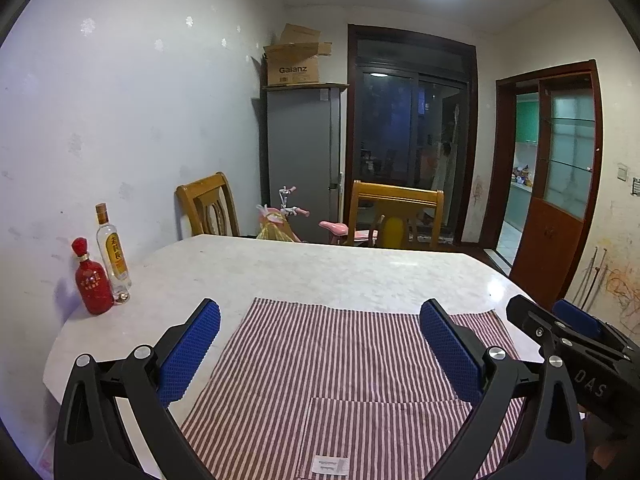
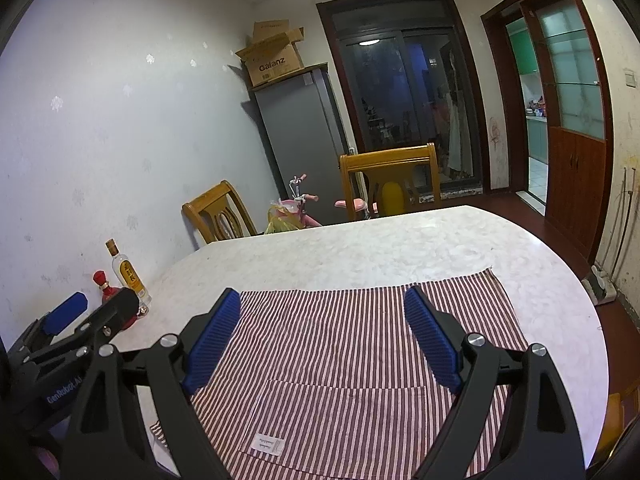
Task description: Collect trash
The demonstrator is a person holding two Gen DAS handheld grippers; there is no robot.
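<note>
A red-and-white striped cloth (image 1: pixel 340 368) (image 2: pixel 352 352) with a small white label lies flat on the pale marble table (image 1: pixel 320 272) (image 2: pixel 380 248). No loose trash shows on the table. My left gripper (image 1: pixel 320 344) hovers open over the cloth, nothing between its blue pads. My right gripper (image 2: pixel 324 336) stands open over the same cloth, also with nothing in it. Each gripper shows at the edge of the other's view: the right gripper (image 1: pixel 560 324) at the right, the left gripper (image 2: pixel 96 312) at the left.
A red bottle (image 1: pixel 93 280) and a clear bottle with a yellow label (image 1: pixel 113 252) (image 2: pixel 129 274) stand at the table's left edge by the wall. Two wooden chairs (image 1: pixel 394 216) (image 2: pixel 218 214) and a pink child's tricycle (image 1: pixel 296 220) are behind the table. A grey fridge (image 1: pixel 302 152) carries a cardboard box.
</note>
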